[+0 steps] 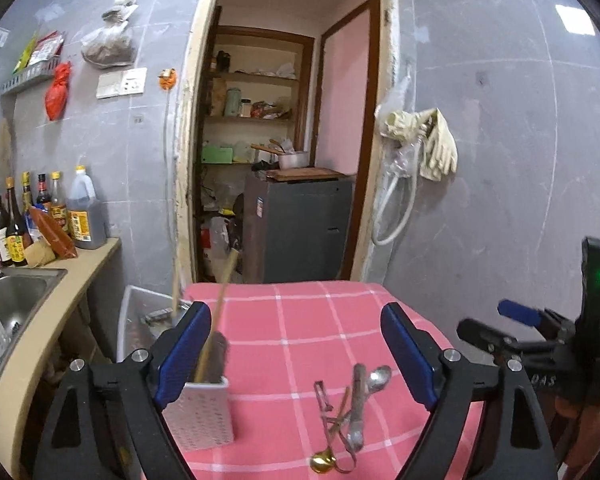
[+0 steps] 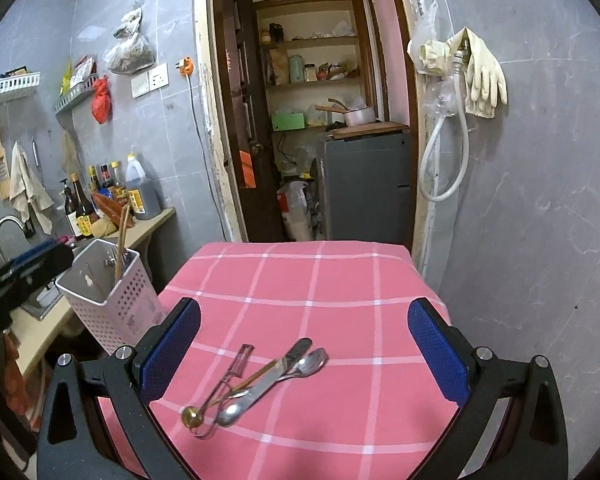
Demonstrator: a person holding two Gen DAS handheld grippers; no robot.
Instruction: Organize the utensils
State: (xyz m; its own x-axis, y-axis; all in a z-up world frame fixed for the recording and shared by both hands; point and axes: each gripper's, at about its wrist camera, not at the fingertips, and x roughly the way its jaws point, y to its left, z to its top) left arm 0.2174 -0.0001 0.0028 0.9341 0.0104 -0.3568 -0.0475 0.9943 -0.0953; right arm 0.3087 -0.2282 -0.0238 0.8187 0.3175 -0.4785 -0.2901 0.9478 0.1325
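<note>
A table draped in a pink checked cloth is filling the middle of a grey-tiled kitchen, standing before an open doorway with a counter and sink running along the left wall. A white perforated holder is sitting at the table's left edge, already carrying chopsticks that are leaning out of its top. The left gripper is hanging over the near part of the table with its jaws standing wide and nothing between its pads; the holder is lying just inside its left finger, the chopsticks crossing in front of that blue pad, though contact cannot be judged. The right gripper is angling down at the cloth, jaws likewise spread and pressing on nothing. A loose pile of utensils is lying on the cloth between and below the fingers of both grippers, well clear of the pads: a knife, a steel spoon beside it, a peeler to the left, and a small brass spoon nearest the cameras. In the left view the right gripper is showing at the right edge, a green light glowing on its body, with part of a hand below it.
</note>
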